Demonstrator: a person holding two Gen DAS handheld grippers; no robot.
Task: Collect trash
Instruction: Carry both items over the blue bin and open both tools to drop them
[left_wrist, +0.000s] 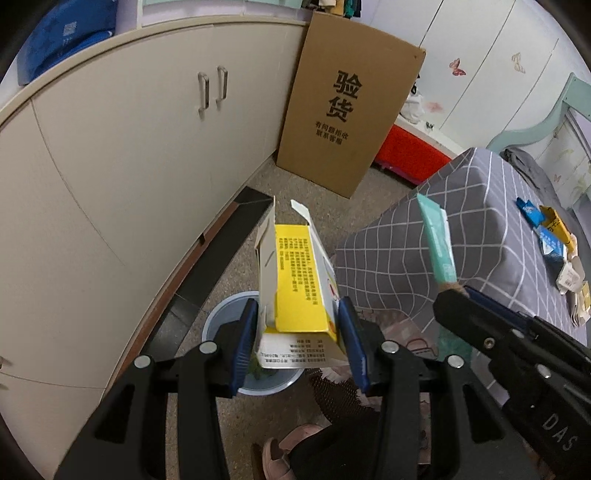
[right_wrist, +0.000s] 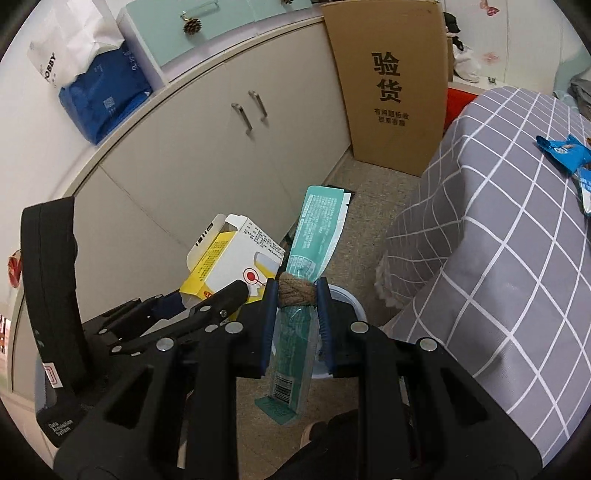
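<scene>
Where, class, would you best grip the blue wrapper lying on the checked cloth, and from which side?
Take the blue wrapper at its crumpled, raised middle, coming down from above. It seems to lie flat on the checked cloth, so a side approach would probably find no edge, and the soft foil should pinch easily.

Speckled floor (left_wrist: 295, 184) bearing blue bin (left_wrist: 218, 317), leaning cardboard sheet (left_wrist: 343, 110), checked bed (right_wrist: 517, 221) strewn with wrappers (right_wrist: 565, 149)

Far cardboard sheet (left_wrist: 347, 107) reads "验货". My right gripper (left_wrist: 452, 291) marked "DAS". White bag (right_wrist: 70, 44), far left: "OBBY".
</scene>
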